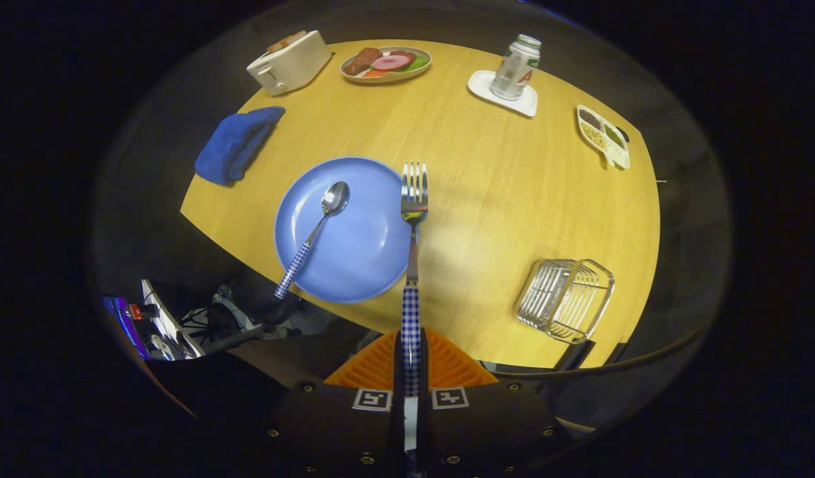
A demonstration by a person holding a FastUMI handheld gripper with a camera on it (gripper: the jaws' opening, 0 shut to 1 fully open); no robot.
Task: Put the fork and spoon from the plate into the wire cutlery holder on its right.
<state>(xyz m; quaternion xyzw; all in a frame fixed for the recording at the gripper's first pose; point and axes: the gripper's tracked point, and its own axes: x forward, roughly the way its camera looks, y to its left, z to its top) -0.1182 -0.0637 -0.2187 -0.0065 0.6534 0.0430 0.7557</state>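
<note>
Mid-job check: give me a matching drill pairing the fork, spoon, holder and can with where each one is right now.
Things:
1. fork
2. spoon
3. holder
4. can

Places:
A. lying on the blue plate
B. standing on a white coaster
C. handle clamped in the gripper, tines pointing ahead
D. empty, on the table right of the plate

Pairs: 1-C, 2-A, 3-D, 4-B
</note>
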